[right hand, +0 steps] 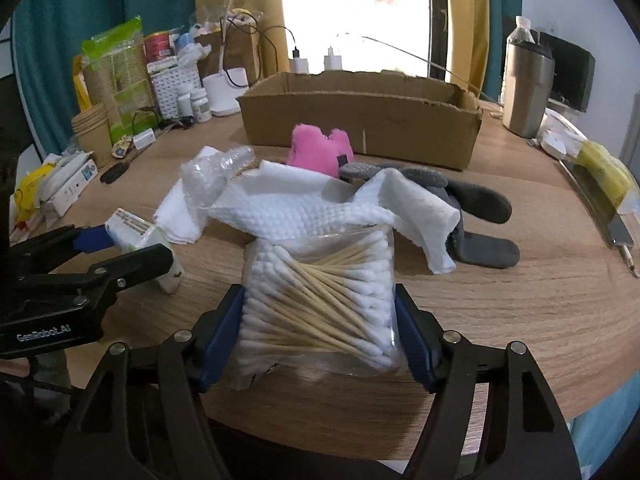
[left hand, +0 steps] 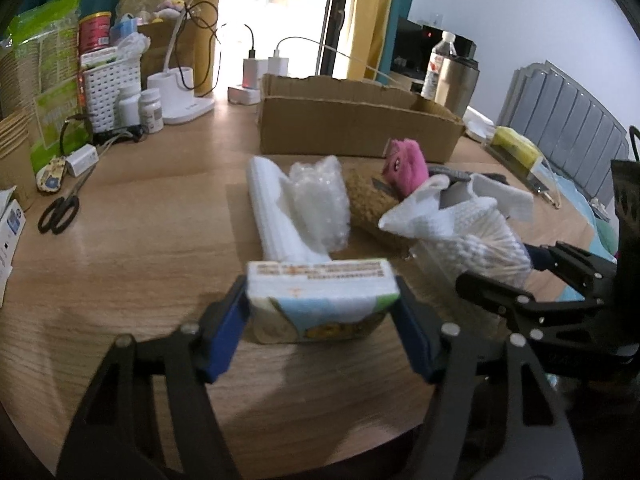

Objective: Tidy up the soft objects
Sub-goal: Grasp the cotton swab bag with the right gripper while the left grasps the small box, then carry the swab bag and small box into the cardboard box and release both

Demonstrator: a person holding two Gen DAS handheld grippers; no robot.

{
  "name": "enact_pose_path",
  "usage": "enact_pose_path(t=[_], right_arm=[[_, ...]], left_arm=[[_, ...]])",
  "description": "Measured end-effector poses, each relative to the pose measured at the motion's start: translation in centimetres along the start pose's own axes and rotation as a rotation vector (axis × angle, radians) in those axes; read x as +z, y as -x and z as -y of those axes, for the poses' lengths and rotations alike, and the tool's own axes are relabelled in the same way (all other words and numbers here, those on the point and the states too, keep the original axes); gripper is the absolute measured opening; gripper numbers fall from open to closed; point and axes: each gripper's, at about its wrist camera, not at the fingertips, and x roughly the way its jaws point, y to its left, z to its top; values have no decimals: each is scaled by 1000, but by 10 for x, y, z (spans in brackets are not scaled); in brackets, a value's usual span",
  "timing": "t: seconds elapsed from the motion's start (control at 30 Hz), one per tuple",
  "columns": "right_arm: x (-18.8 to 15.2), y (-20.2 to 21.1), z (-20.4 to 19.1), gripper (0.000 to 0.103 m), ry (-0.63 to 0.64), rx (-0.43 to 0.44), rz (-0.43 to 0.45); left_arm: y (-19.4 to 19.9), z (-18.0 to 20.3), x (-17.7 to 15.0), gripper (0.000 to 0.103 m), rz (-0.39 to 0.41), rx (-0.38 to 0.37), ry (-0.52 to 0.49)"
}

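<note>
My left gripper is shut on a tissue pack, held low over the table; it also shows in the right wrist view. My right gripper is shut on a clear bag of cotton swabs, seen in the left wrist view too. Behind lie a white cloth, bubble wrap, white foam sheets, a brown woolly item, a pink plush and grey gloves. An open cardboard box stands behind them.
Scissors, pill bottles, a white basket, a lamp base and chargers crowd the left and back. A steel tumbler and a water bottle stand back right. A phone lies at the right table edge.
</note>
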Motion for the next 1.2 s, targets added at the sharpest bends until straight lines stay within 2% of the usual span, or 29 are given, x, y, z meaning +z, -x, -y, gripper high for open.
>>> enact_pose_path(t=[0.63, 1.2], right_arm=[[24, 56, 3, 74, 4, -11, 172], [48, 70, 28, 74, -36, -42, 255]], left_arm=[[24, 13, 29, 69, 84, -44, -38], [24, 26, 66, 69, 136, -59, -57]])
